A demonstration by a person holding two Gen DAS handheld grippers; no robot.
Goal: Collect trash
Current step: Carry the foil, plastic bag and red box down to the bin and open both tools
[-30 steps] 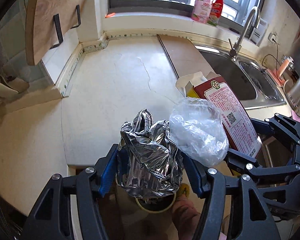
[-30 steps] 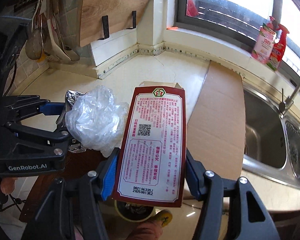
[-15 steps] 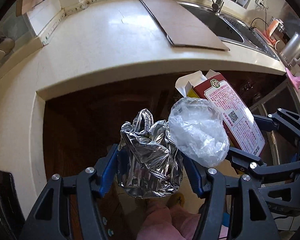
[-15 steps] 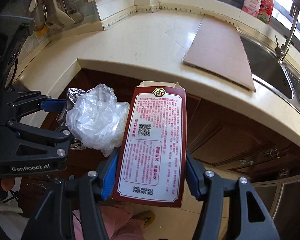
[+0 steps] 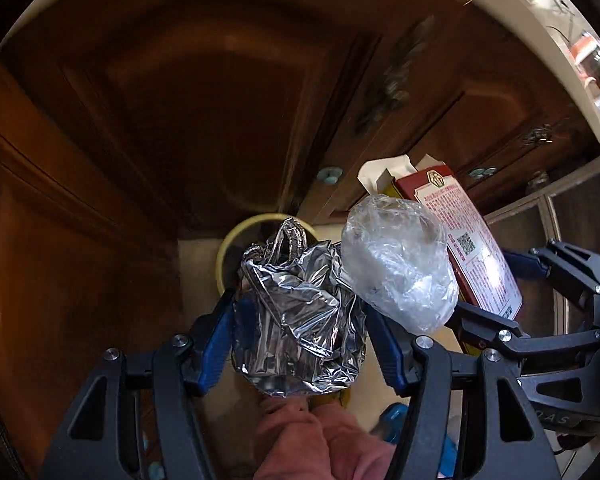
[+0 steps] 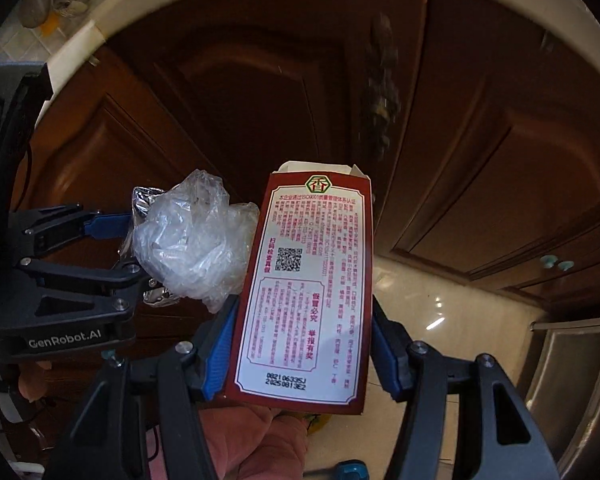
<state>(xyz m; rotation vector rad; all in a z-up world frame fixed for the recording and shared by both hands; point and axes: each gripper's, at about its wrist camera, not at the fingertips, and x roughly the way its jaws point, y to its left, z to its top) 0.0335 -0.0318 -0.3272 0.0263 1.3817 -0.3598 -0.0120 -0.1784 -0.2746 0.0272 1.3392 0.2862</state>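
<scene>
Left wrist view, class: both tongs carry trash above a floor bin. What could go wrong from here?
1. The clear plastic wad rests loosely between the foil bundle and the red carton; it may fall beside the yellow bin.
2. The bin mouth looks narrow; the carton could catch its rim.

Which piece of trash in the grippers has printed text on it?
The red box, in the right gripper; the foil wad and clear plastic are unprinted.

I see a crinkled silver foil bag (image 5: 300,320), a clear plastic wad (image 5: 396,268), a dark-red carton (image 6: 304,280) with white label, and brown cabinet doors (image 5: 180,100).
</scene>
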